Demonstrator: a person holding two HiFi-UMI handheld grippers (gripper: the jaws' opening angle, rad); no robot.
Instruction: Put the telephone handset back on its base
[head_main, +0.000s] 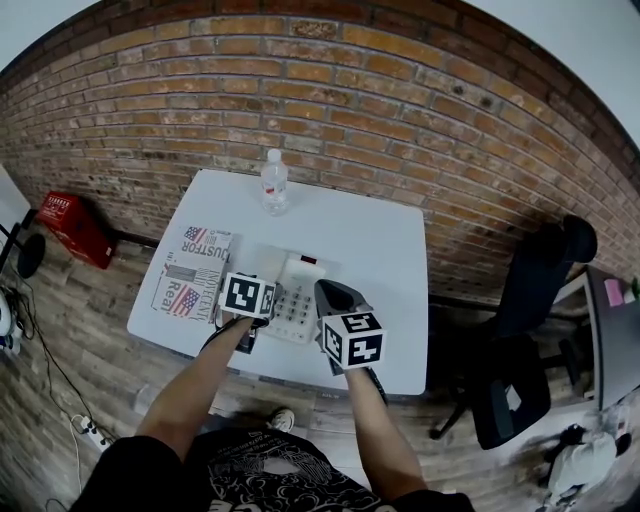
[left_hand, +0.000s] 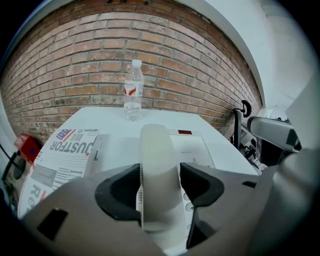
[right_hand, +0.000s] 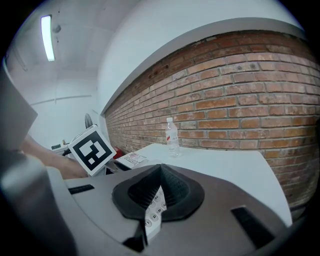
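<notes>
The cream telephone handset (left_hand: 157, 160) lies lengthwise on the left side of the white phone base (left_hand: 196, 149), whose small red light is to its right. My left gripper (left_hand: 160, 189) straddles the handset's near half. Its dark pads (left_hand: 120, 192) stand close on both sides and it looks open, not squeezing. In the head view the left gripper (head_main: 266, 298) covers the base's (head_main: 300, 305) left side. My right gripper (right_hand: 160, 172) hovers over the keypad (right_hand: 153, 209), jaws shut and empty; the head view shows this right gripper (head_main: 330, 295) at the base's right edge.
A clear water bottle (head_main: 274, 182) stands at the far edge of the white table (head_main: 380, 250). A newspaper (head_main: 192, 272) lies left of the phone. A red crate (head_main: 75, 225) sits on the floor at left, a black office chair (head_main: 530, 340) at right.
</notes>
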